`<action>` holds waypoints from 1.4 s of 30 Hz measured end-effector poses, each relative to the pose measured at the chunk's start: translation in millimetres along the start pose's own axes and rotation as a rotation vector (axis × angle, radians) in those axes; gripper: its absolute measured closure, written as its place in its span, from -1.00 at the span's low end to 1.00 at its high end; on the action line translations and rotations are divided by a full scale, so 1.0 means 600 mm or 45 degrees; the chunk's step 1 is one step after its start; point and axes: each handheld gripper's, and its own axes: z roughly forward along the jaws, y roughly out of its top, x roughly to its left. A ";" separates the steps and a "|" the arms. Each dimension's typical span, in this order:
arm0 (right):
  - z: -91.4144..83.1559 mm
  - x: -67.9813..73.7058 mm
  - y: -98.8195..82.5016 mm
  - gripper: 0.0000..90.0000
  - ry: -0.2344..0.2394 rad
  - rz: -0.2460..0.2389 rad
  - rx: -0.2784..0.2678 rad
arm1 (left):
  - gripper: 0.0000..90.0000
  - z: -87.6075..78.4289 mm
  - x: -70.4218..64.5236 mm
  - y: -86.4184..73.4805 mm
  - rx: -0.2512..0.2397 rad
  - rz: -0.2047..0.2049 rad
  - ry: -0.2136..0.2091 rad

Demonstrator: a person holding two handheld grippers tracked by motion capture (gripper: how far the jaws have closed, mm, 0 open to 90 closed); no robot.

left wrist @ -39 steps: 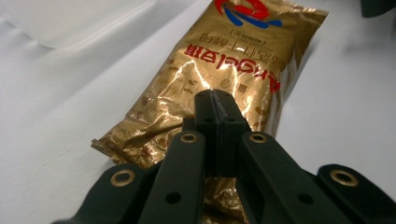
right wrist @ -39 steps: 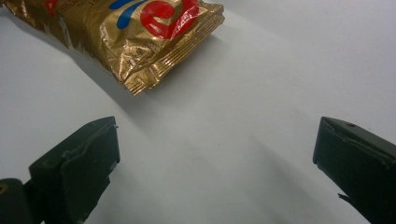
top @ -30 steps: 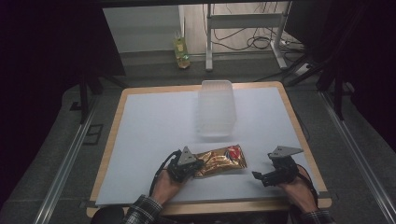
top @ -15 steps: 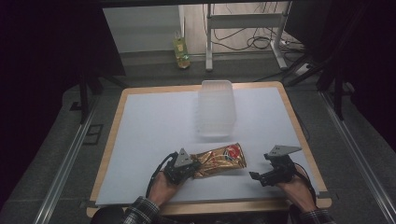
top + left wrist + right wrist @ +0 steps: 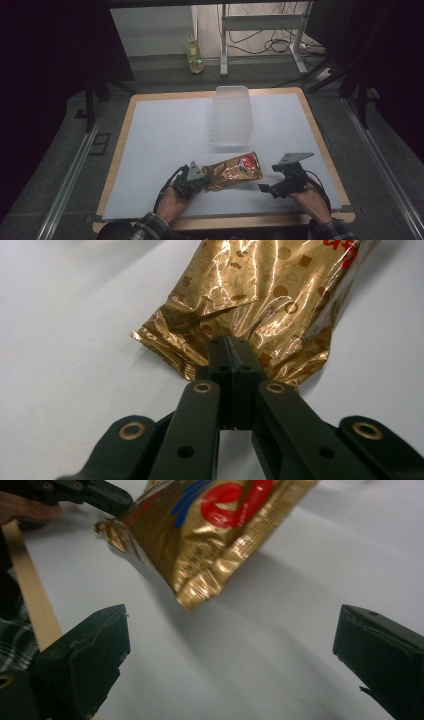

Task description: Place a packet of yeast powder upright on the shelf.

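The table (image 5: 165, 135) is a wide white sheet with a wooden rim, mostly bare; the only things on it are a clear tub (image 5: 231, 116) toward the far side and, just in front of it, the gold bag (image 5: 234, 171) near the person's edge. The bag's left crimped end is pinched in the left gripper (image 5: 194, 180), whose jaws are pressed together on the foil in the left gripper view, and its free end seems lifted a little off the sheet. The right gripper (image 5: 265, 188) sits apart from the bag's right end, jaws spread wide and empty. The step in hand looks like a first pickup, likely with the tub as the goal. Next, I judge, the right gripper should close in on the free end (image 5: 200, 592), or the left should simply carry the bag forward. Room is ample to the left and ahead; the near wooden rim lies close behind both hands, so travel should go away from the person.
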 end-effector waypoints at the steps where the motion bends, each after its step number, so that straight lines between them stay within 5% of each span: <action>1: 0.000 0.000 0.000 -0.96 0.000 0.000 0.000 | 1.00 0.000 0.000 0.000 0.000 0.000 0.000; 11: 0.023 0.003 0.024 -0.95 0.065 0.028 0.000 | 1.00 0.001 0.001 -0.001 -0.003 -0.018 -0.004; 18: 0.055 0.008 0.044 -0.95 0.149 0.089 0.054 | 1.00 0.000 0.000 -0.001 0.001 -0.012 0.001; 23: 0.065 0.015 0.052 -0.92 0.161 0.075 0.084 | 1.00 0.000 0.000 -0.001 0.000 -0.009 0.002; 32: 0.068 0.020 0.075 -0.49 0.189 0.120 0.058 | 1.00 0.000 -0.001 -0.002 -0.006 -0.002 0.011; 42: 0.066 0.024 0.098 0.11 0.199 0.166 -0.014 | 0.99 -0.001 0.006 -0.002 -0.007 -0.053 -0.027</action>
